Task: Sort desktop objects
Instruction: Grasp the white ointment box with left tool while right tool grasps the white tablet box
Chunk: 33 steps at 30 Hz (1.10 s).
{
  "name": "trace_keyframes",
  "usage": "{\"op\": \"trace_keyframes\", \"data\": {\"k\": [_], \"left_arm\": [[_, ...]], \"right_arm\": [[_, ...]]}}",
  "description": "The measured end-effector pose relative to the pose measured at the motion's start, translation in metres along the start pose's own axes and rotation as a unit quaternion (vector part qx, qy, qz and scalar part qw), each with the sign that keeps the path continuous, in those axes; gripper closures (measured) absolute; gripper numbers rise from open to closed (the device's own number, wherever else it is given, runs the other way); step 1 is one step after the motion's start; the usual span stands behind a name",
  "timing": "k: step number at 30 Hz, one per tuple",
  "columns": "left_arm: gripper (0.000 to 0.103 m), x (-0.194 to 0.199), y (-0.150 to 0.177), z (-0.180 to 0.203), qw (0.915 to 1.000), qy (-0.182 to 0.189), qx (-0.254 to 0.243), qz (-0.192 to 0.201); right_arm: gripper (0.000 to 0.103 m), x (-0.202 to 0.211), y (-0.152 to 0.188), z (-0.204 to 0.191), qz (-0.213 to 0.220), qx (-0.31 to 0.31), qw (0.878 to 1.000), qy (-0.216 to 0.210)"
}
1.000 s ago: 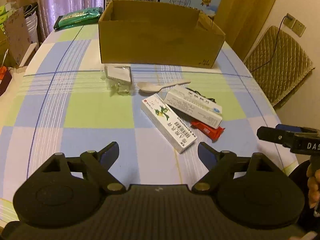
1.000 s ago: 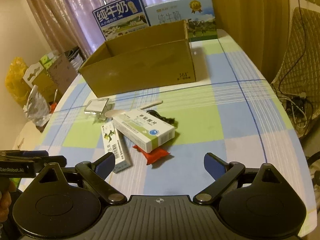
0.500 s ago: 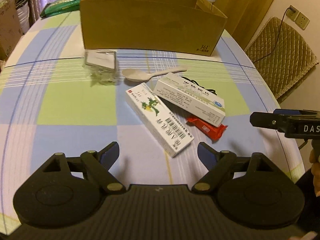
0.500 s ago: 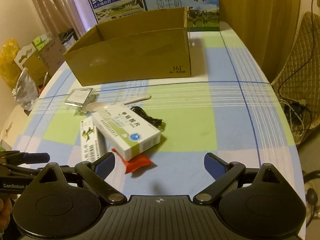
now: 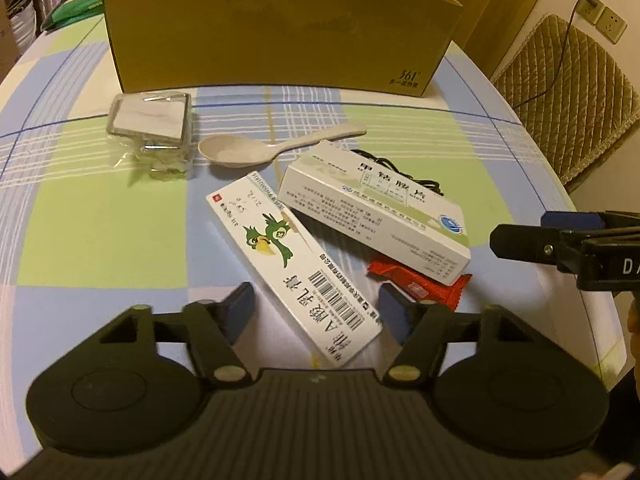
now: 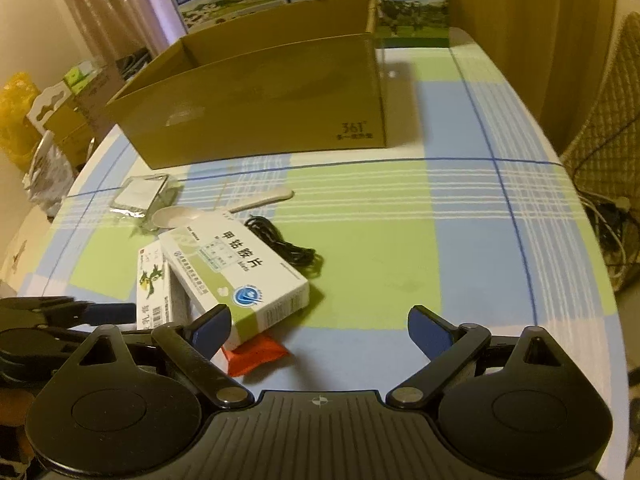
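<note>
Left hand-held gripper (image 5: 316,304): jaws spread wide, straddling near end of bird-print box (image 5: 292,256), no contact seen, nothing held.
Right hand-held gripper (image 6: 319,328): jaws spread wide, empty, left finger just before green-white medicine box (image 6: 236,268).
Medicine box overlaps red packet (image 5: 418,280); black cable (image 6: 286,246) behind it; spoon (image 5: 272,146) and clear packet (image 5: 150,128) between it and cardboard box (image 5: 280,32).
Table (image 6: 460,240): open cloth right of medicine box, up to rounded edge.
</note>
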<state>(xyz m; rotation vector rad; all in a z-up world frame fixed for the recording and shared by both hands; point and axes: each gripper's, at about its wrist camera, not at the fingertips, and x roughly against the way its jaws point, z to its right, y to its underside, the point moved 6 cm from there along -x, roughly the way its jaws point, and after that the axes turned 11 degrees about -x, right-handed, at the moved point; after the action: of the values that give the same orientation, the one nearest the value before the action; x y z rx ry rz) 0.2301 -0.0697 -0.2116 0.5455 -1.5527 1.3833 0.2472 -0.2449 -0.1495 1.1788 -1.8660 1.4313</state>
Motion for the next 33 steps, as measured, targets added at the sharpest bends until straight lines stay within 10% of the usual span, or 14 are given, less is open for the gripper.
{"op": "trace_keyframes", "data": {"k": [8,19,33], "left_arm": [[0.070,0.011,0.015,-0.024,0.9986,-0.035,-0.033,-0.020],[0.069,0.015,0.020,-0.035,0.9989,-0.034,-0.027,-0.015],[0.069,0.019,0.028,-0.039,0.9993,-0.034,-0.007,-0.011]], "right_arm": [[0.011,-0.018,-0.002,-0.025,-0.013,0.072,0.997,-0.028],[0.019,-0.061,-0.004,-0.046,-0.060,0.176,0.982,-0.040],[0.030,-0.049,0.008,-0.060,-0.083,0.161,0.983,-0.037]]}}
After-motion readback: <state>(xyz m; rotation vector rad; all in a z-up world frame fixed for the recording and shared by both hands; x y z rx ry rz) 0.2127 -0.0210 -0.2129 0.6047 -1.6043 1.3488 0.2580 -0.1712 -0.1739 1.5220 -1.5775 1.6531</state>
